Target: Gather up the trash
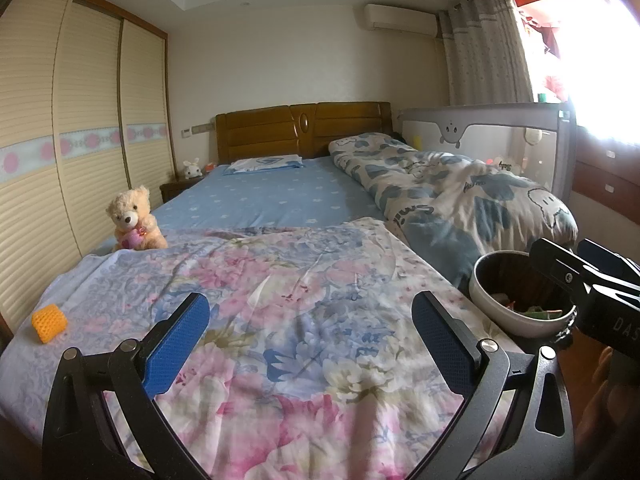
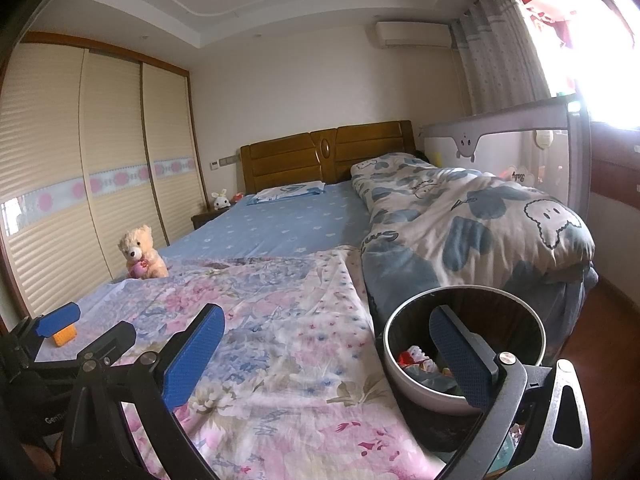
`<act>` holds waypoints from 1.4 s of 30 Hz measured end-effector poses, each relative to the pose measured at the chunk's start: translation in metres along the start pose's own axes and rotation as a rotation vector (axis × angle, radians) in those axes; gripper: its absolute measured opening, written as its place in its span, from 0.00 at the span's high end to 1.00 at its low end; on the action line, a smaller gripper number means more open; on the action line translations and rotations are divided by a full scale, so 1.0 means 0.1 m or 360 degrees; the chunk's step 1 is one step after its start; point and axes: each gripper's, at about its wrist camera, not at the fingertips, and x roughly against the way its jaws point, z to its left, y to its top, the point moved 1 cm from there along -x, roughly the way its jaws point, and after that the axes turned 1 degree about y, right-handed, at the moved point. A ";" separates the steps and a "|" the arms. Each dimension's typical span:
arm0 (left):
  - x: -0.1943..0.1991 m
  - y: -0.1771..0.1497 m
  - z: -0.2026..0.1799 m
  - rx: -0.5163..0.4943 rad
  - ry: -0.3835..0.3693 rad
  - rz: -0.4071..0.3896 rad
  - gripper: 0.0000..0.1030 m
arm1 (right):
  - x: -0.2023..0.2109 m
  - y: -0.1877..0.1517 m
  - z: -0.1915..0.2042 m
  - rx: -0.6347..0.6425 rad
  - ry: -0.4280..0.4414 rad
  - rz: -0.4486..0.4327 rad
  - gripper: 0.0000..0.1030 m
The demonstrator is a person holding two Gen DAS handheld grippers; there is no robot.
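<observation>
Orange foam sleeve (image 1: 49, 323) lies on the bed (image 1: 280, 320), far left of the spread, empty left tongs (image 1: 310, 344). Right tongs (image 2: 334, 354), spread, hover beside the bin (image 2: 416, 384).

Lit by daylight from the blown-out white window (image 1: 600, 60) at upper right of both frames, washing out detail beside the grey dotted curtain (image 1: 484, 48). Soft, even brightness elsewhere, with faint shadows only. Strongly bowed by fisheye at the edges, with dark vignetted corners and slight overall softness.
</observation>
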 end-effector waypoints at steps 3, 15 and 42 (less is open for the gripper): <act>0.00 -0.01 0.00 -0.0001 -0.0003 0.0004 0.00 | 0.00 0.00 0.01 0.0001 0.0000 0.0000 0.00; -0.01 -0.02 -0.01 -0.0003 -0.0007 0.0006 0.00 | 0.00 0.00 0.02 0.0001 0.0003 -0.0002 0.00; -0.08 -0.07 -0.08 -0.0026 -0.0029 0.0035 0.00 | -0.01 -0.02 0.06 -0.0012 0.0003 0.0006 0.00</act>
